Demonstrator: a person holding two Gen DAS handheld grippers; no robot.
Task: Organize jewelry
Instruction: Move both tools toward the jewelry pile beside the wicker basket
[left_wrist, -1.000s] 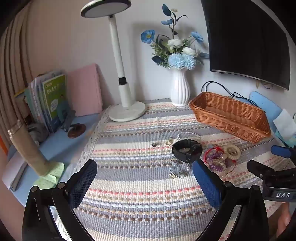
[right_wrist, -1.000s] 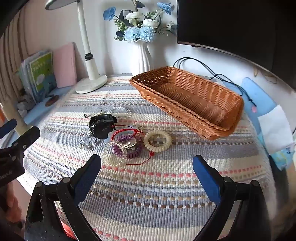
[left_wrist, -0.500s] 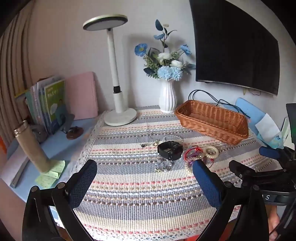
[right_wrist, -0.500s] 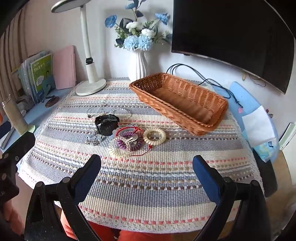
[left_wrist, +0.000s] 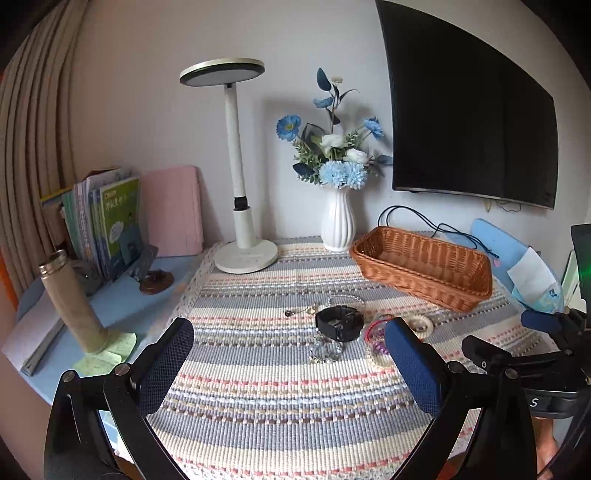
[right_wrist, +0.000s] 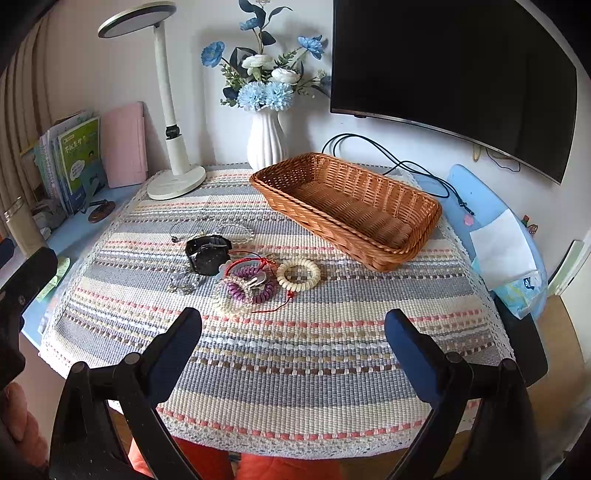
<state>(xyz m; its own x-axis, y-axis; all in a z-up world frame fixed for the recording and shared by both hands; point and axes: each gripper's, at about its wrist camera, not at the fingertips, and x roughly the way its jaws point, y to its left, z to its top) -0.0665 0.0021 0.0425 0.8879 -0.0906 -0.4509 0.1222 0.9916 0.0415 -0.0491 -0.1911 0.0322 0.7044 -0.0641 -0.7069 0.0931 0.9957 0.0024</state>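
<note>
A pile of jewelry lies mid-table on the striped cloth (right_wrist: 295, 354): a black watch (right_wrist: 207, 253), a purple coil bracelet (right_wrist: 251, 286), a cream coil ring (right_wrist: 298, 274), a red cord bracelet (right_wrist: 255, 258), a pearl bracelet (right_wrist: 238, 230) and a clear bead bracelet (right_wrist: 184, 284). An empty wicker basket (right_wrist: 347, 210) stands behind them to the right. The watch (left_wrist: 339, 324) and basket (left_wrist: 421, 267) also show in the left wrist view. My left gripper (left_wrist: 288, 365) and my right gripper (right_wrist: 291, 354) are open and empty, held above the table's near edge.
A white desk lamp (right_wrist: 173, 140) and a white vase of blue flowers (right_wrist: 266, 140) stand at the back. Books (left_wrist: 107, 221) and a beige bottle (left_wrist: 72, 302) are on the left. A black screen (right_wrist: 443, 66) hangs on the wall with cables beneath.
Both grippers have pulled back and up from the table, so the jewelry and basket look smaller and farther away. Both stay open and empty.
</note>
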